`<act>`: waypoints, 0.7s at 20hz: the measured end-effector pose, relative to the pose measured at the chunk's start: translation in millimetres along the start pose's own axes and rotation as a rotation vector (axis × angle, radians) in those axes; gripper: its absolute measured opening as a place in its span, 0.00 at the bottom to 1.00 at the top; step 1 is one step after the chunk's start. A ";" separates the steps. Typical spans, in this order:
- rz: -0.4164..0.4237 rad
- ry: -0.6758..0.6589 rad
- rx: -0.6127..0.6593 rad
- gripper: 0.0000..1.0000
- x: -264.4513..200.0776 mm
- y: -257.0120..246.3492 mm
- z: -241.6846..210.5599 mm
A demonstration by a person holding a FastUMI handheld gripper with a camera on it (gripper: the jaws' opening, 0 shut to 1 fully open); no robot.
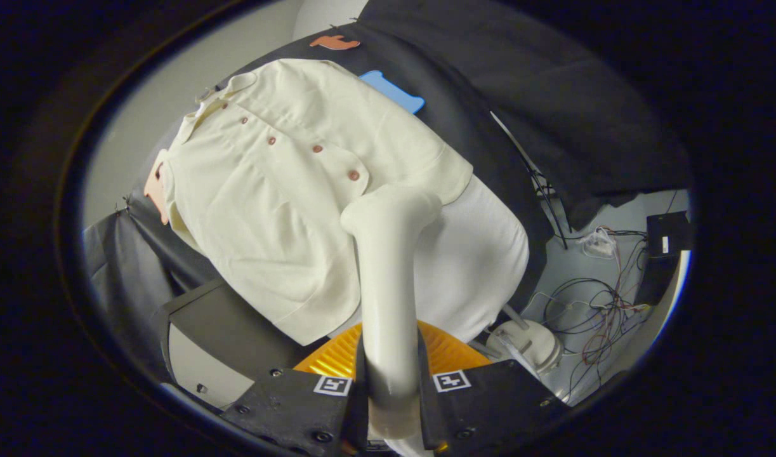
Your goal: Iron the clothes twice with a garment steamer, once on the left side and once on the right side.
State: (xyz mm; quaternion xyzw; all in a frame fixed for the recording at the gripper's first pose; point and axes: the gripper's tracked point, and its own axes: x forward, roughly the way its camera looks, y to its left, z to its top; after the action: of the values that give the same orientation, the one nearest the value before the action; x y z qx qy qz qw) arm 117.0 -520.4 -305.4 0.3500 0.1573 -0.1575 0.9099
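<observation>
The garment steamer is clamped by its handle between both fingers of your gripper, and its head rests against the cream shirt just below the row of buttons, so that the steam can reach the hanging cloth directly.

Clutter on the floor of the booth

A tangle of thin wires sprawls across the pale floor. Just beside the tangle, on the side away from the hanging cloth, stands a dark box. A small clear plastic piece lies near the tangle, between it and the cloth's hem. A round white base sits close to the wires.
</observation>
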 end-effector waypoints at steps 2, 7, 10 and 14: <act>0.023 -0.002 -0.002 0.32 -16.5 21.0 -5.2; 0.096 -0.015 -0.023 0.32 -63.8 82.4 -19.8; 0.161 -0.019 -0.029 0.32 -93.5 130.7 -30.5; 0.238 -0.026 -0.117 0.32 -134.8 201.9 -52.6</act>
State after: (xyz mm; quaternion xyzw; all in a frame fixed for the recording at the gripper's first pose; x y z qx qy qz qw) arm 66.4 -318.0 -170.5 0.3104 0.1119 -0.0434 0.9430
